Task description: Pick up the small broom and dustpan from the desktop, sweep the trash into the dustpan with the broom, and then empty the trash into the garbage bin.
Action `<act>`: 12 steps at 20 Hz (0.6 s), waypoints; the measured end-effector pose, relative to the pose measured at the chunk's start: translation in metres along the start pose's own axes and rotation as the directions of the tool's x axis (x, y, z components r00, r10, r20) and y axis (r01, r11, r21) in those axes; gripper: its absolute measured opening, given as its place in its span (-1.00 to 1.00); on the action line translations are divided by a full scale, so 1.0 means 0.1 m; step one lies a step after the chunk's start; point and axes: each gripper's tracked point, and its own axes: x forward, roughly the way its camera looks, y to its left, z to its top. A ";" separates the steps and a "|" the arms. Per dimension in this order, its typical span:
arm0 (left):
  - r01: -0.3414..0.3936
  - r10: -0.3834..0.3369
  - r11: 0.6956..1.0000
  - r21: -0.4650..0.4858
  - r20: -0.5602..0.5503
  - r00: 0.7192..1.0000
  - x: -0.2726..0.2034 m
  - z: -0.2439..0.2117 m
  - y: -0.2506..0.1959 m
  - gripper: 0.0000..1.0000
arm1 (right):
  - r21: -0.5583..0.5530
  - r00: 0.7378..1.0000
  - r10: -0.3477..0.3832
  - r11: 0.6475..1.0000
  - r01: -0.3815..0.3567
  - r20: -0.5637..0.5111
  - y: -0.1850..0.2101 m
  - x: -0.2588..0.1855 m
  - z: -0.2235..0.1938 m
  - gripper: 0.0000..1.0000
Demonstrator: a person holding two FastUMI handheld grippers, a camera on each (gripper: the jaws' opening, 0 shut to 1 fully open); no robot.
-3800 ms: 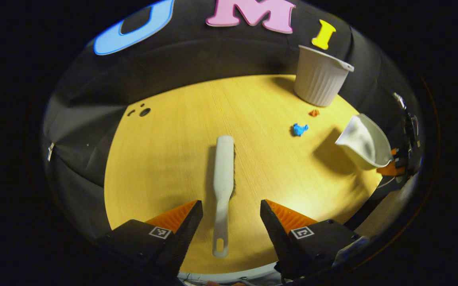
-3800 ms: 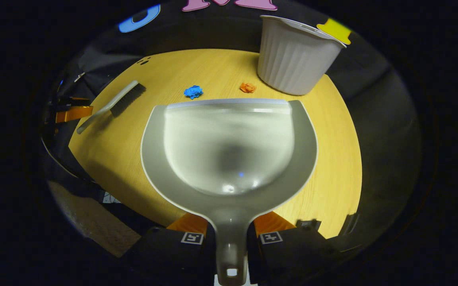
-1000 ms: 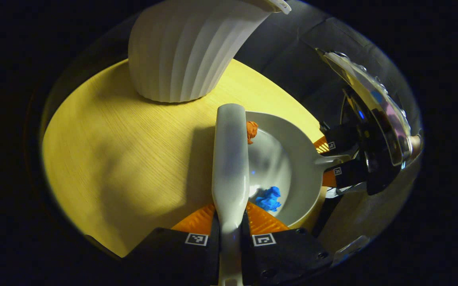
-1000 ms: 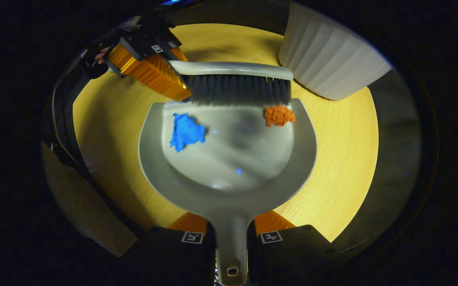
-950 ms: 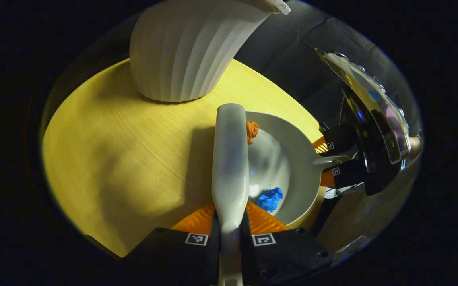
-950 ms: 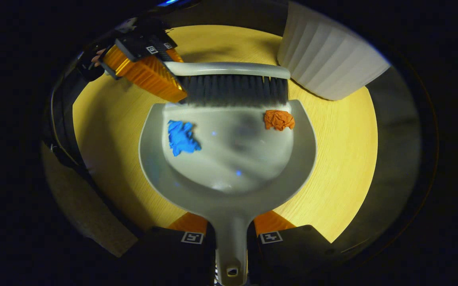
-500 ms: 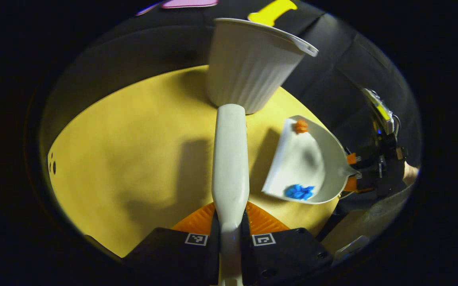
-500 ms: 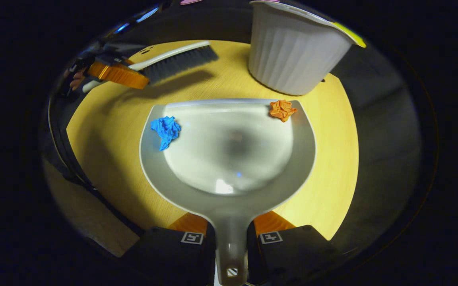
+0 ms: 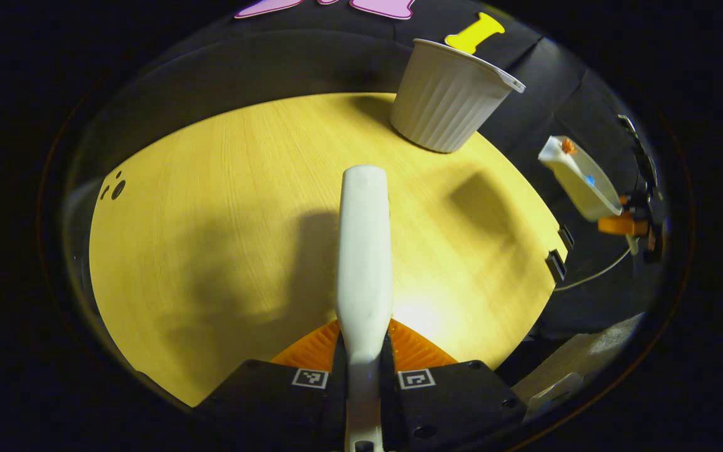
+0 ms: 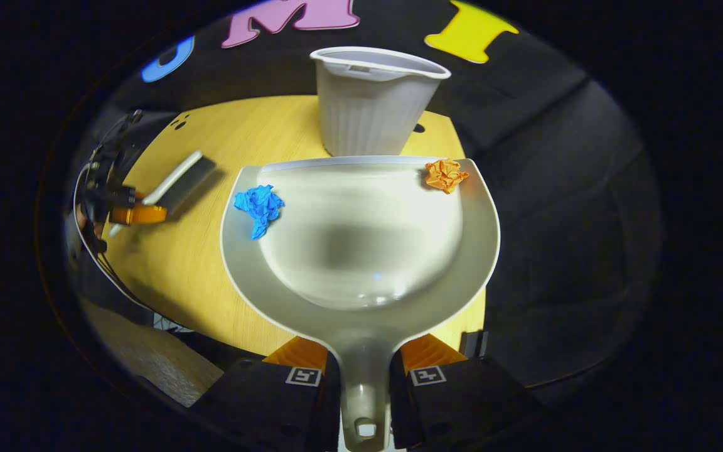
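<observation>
Dim booth lit warmly from above, soft shadows thrown across the tabletop (image 9: 223, 207), faint glare seen on the dustpan (image 10: 361, 251), edges bent by fisheye distortion.

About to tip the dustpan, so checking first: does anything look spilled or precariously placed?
Nothing spilled. But both scraps sit near the dustpan's open front edge: the blue scrap on its left rim, the orange scrap at its right corner. They might slip off before reaching the bin.
</observation>
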 end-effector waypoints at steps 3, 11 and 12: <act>0.015 -0.015 1.000 0.010 -0.006 1.000 -0.03 -0.18 -0.01 -0.48 | 0.054 0.998 -0.055 0.997 0.053 0.034 -0.09 -0.16 0.35 -0.27; 0.034 -0.034 0.999 0.001 -0.014 0.999 -0.09 -0.40 0.00 -0.46 | 0.039 0.976 -0.206 0.978 0.204 0.066 -0.52 -0.34 0.96 -0.28; 0.039 -0.039 0.999 -0.003 -0.009 0.999 -0.09 -0.38 -0.01 -0.48 | 0.036 0.973 -0.221 0.975 0.219 0.062 -0.57 -0.36 1.06 -0.28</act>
